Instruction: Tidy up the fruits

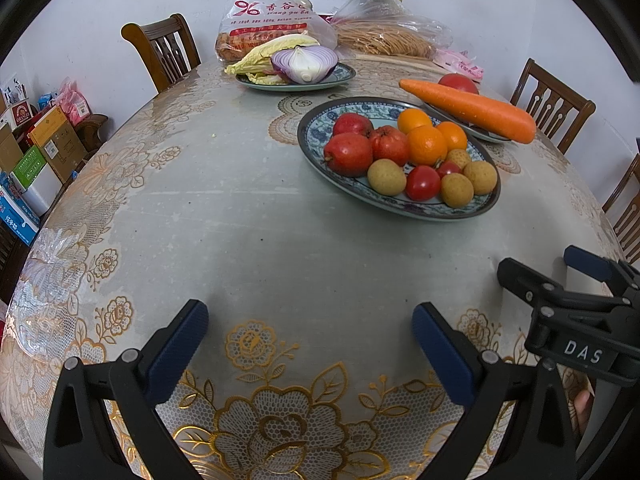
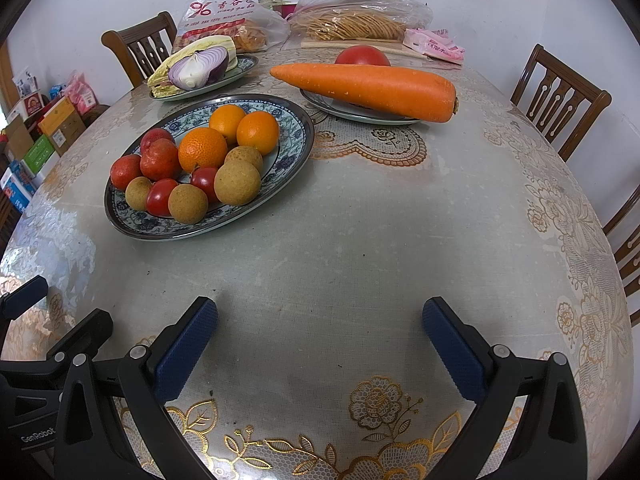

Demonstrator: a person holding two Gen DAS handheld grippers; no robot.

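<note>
A blue-patterned oval plate on the round table holds the fruit. On it lie three oranges, red round fruits, tan longan-like fruits and small tomatoes. My left gripper hovers open over the near edge of the tablecloth, with nothing between its blue pads. My right gripper is beside it to the right, also open and holding nothing. Both are well short of the plate.
Behind the fruit plate, a carrot and a tomato rest on a second plate. A third plate carries a halved onion and cabbage. Plastic bags and a bottle stand at the back. Wooden chairs ring the table; boxes are stacked at the left.
</note>
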